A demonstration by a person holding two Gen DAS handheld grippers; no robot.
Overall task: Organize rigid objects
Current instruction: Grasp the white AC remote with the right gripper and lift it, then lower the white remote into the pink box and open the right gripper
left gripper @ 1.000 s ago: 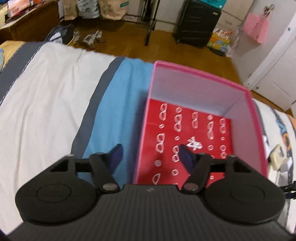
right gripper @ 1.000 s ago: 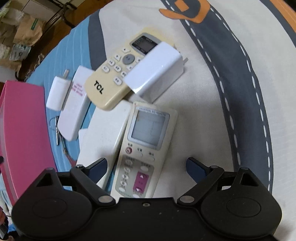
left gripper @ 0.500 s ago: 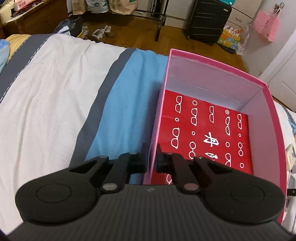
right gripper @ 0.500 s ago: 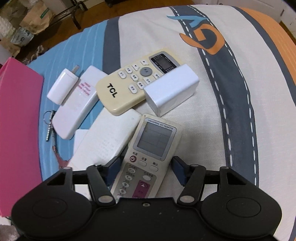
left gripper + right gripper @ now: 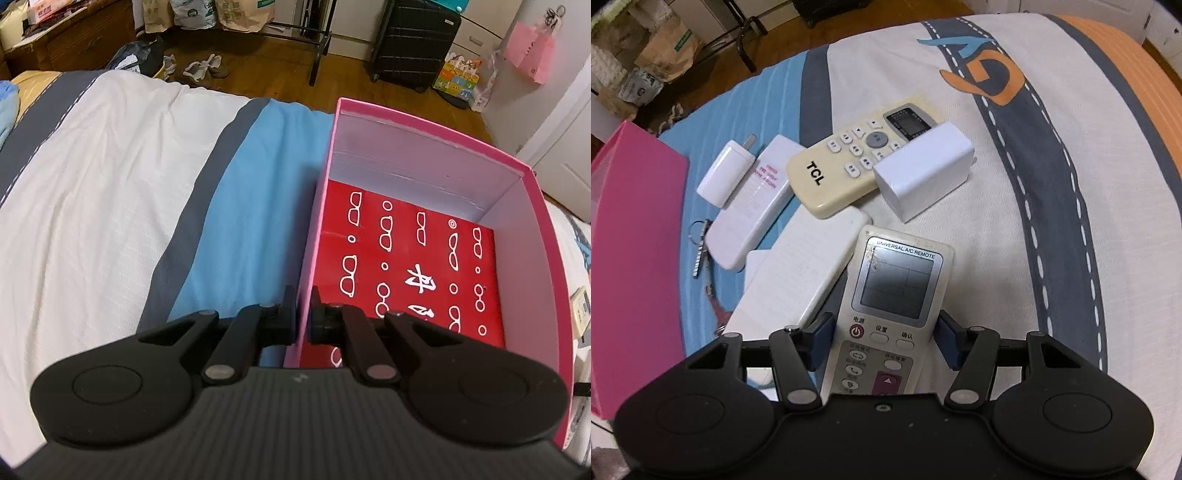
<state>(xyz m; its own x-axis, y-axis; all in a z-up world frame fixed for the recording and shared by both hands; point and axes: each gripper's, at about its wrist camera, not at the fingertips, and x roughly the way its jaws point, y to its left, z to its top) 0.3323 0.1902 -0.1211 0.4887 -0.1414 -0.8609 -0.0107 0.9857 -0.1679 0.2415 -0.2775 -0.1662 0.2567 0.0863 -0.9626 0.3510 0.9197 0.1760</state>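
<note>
A pink box [image 5: 424, 127] sits on the bed, with a red sheet printed with white glasses [image 5: 406, 266] on its floor. My left gripper [image 5: 303, 314] is shut on the box's left wall, one finger on each side of it. In the right wrist view a white universal A/C remote [image 5: 897, 280] lies between the pads of my right gripper [image 5: 884, 338]. Its jaws are closing and stand close beside the remote's sides, with a thin gap on the left. Beyond it lie a cream TCL remote [image 5: 842, 166] and a white charger block [image 5: 923, 173].
Left of the remotes lie a small white adapter [image 5: 726, 173], a long white case with pink print [image 5: 750, 214], a flat white case [image 5: 798, 273] and keys [image 5: 700, 240] beside the box's pink side [image 5: 635, 240]. Past the bed stand a black suitcase [image 5: 413, 40] and paper bags [image 5: 243, 14].
The left jaws came together from open onto the box's left wall. The right jaws narrowed from wide apart to close beside the universal remote, and the right view tilted.
</note>
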